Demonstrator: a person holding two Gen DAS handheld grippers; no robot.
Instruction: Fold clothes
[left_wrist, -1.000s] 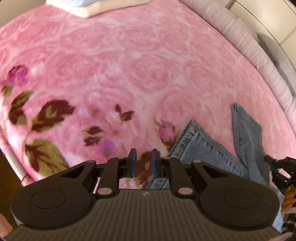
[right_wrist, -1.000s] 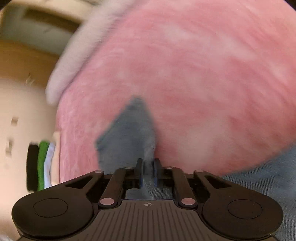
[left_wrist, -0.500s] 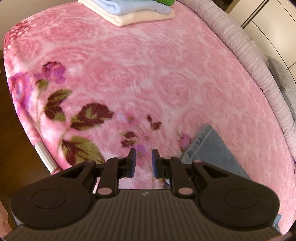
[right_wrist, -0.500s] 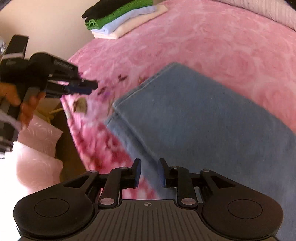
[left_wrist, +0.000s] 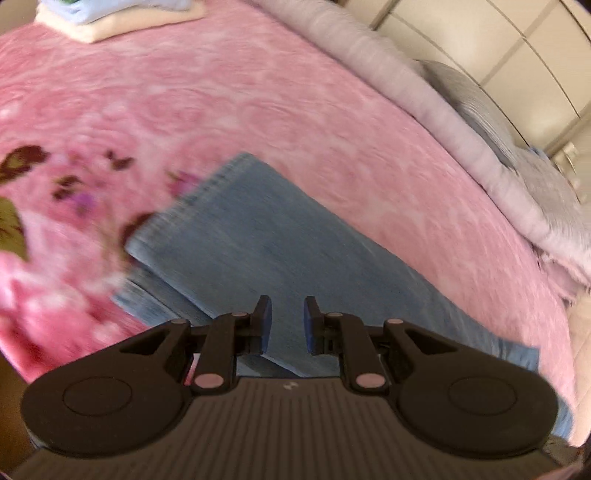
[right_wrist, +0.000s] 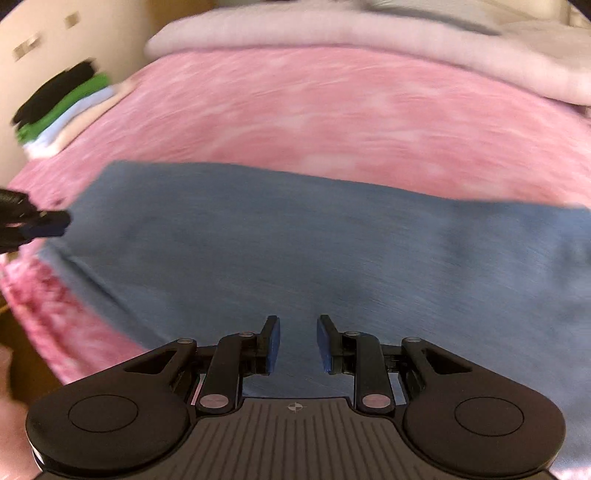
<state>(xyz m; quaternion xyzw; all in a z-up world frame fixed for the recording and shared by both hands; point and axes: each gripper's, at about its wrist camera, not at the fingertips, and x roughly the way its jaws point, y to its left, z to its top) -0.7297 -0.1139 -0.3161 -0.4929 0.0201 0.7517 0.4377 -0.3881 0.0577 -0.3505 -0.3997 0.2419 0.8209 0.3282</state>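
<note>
Jeans (left_wrist: 258, 240) lie folded lengthwise on the pink floral blanket (left_wrist: 258, 110) of the bed, and we take them as our landmark. Both tools hang above them with nothing held: the left hand-held gripper (left_wrist: 287, 323) shows a clear gap between its blue pads, denim visible only beneath, and the right hand-held gripper (right_wrist: 297, 345) likewise stands parted over the cloth and grips nothing.

We judge the step in hand to be the next fold, bringing one end of the jeans over onto the other. To do it well, we would have each hand-held gripper take the same end, one at each corner, pinching both layers together so the lower leg does not lag behind. We would lift only enough to clear the fuzzy blanket, carry the end across evenly, and line the edges up before letting go. The views are blurred, so settling first would help the aim.

The jeans are light blue, washed denim, lying as a long flat band. In the left wrist view the hem end shows stitched edges, and the upper layer sits slightly askew of the one beneath, leaving a strip of it exposed. The top looks smooth, without large wrinkles. Beyond the jeans, at the far corner of the bed, sits a stack of folded clothes (right_wrist: 62, 110); a pale rolled duvet (left_wrist: 424, 92) runs along the far side.
</note>
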